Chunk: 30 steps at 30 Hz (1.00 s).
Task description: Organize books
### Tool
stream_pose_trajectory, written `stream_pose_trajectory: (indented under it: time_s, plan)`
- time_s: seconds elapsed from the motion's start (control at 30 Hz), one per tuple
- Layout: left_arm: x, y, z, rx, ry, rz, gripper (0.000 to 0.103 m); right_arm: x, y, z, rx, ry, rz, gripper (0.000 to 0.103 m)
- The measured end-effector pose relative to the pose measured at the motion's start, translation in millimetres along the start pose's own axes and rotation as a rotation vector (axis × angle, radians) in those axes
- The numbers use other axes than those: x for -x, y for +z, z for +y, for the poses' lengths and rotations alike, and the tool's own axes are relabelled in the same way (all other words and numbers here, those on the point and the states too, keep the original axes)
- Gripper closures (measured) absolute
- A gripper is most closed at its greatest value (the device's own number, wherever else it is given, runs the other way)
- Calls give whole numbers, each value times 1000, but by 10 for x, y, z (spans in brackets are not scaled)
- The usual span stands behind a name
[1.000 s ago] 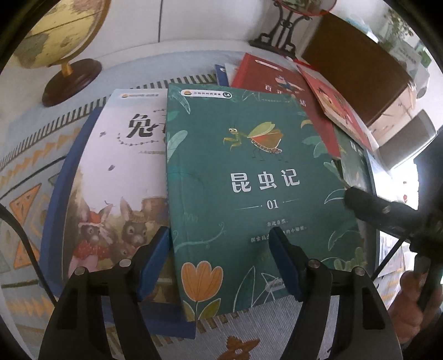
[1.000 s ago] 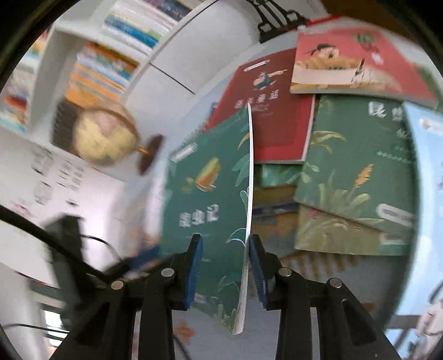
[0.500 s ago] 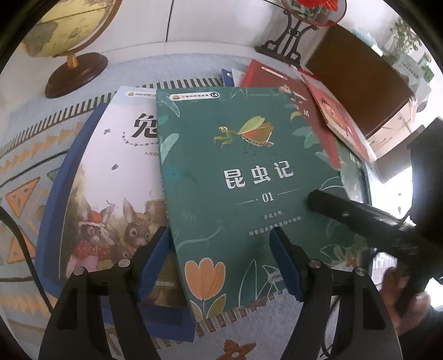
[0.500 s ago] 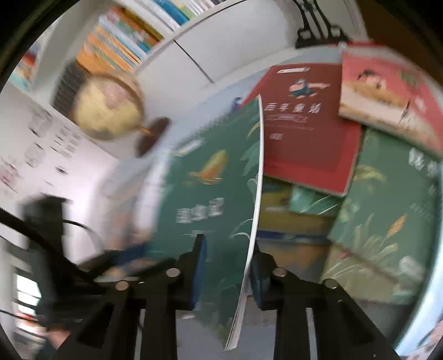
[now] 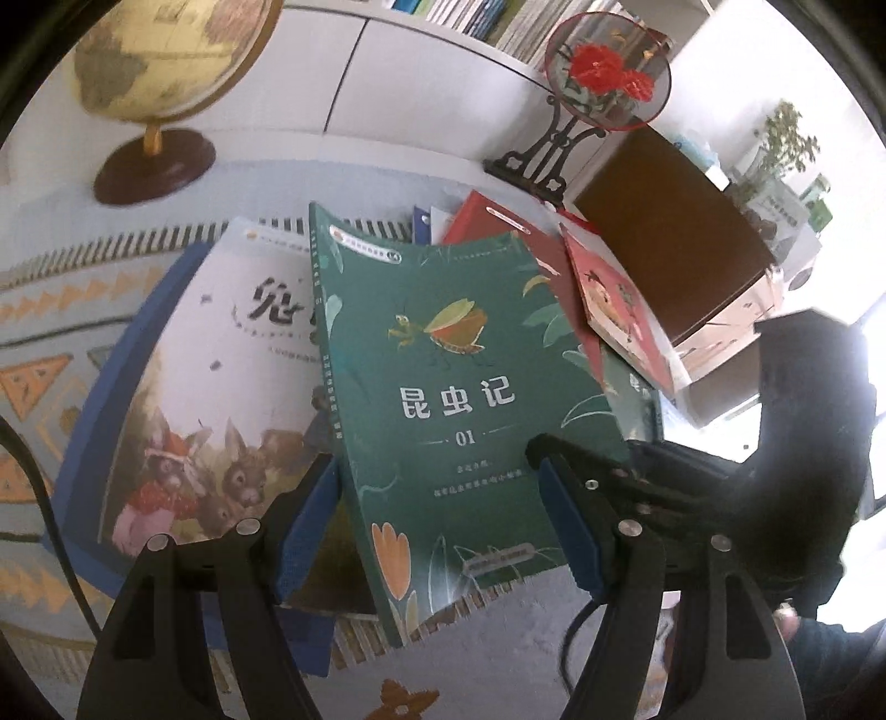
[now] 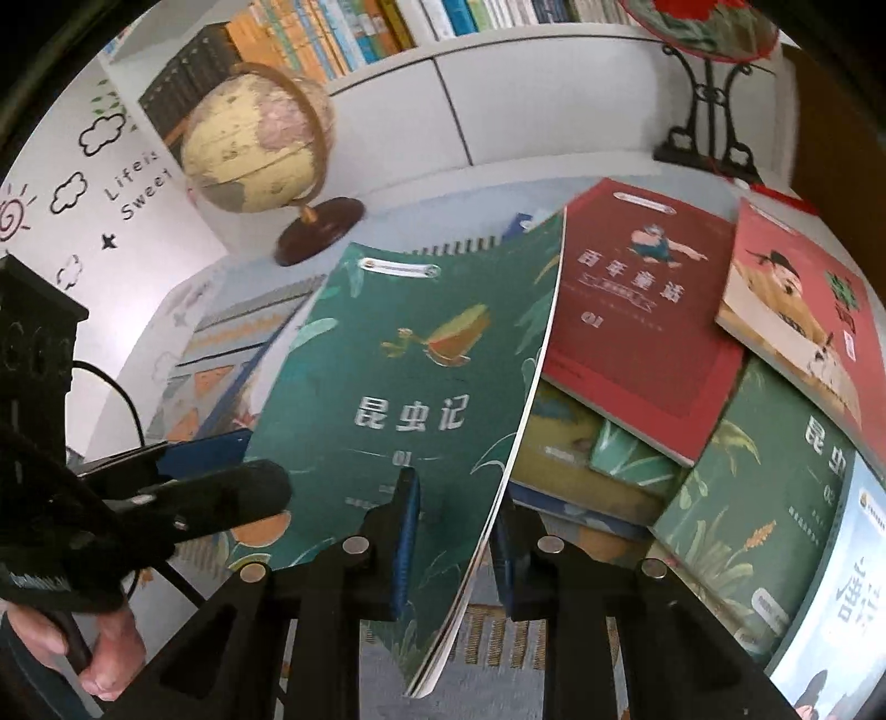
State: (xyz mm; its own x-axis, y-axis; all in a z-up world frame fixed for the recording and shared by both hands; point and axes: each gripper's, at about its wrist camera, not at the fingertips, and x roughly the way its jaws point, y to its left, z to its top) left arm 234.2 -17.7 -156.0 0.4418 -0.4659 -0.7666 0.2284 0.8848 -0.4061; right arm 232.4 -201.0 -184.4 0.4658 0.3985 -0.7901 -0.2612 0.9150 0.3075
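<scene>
Two grippers meet at one green book

One green book (image 6: 421,387) with a bug on its cover is lifted at its page edge and tilts up off the pile. The right gripper (image 6: 454,531) pinches that edge: its jaws have just been closing, and now the blue pads press the book from both sides. The cover bends a little in the grip.

The left gripper (image 5: 437,526) sits by the low end of the same book. Its jaws stand apart, with the book's lower part between them. One blue pad is just beside the spine, and whether it touches I cannot tell. The other pad is over the cover on the far side.

Under the green book lies a white book with rabbits (image 5: 210,399) on it, on top of a blue book (image 5: 94,421). Beside them lie a dark red book (image 6: 642,310), a lighter red book (image 6: 803,310) and a second green book (image 6: 747,487), all in a loose heap that overlaps. They rest on a table with a patterned cloth (image 5: 33,310).

Farther back stand a globe (image 6: 255,138) on a dark foot and a round fan with a red flower (image 5: 606,66) on a black stand. Behind them is a white shelf full of books (image 6: 354,33). A person's hand (image 6: 105,642) holds the left gripper's handle.
</scene>
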Motion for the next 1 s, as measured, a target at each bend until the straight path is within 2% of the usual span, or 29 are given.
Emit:
stream_pose_trajectory:
  time_s: [0.27,0.57,0.73,1.0]
  plan:
    - [72,32,-101,-18,8,-21,32,201,76,-1,54,29,-25,80]
    - [394,33,-144,-17,23,-95,32,414,180,292,183,60,-58,80]
    - [654,-7,-35,23,2,-137,32,472,156,468,204,92,-59,80]
    - [1242,-18,175,0,-3,-226,32,650,210,1014,256,98,-121,80]
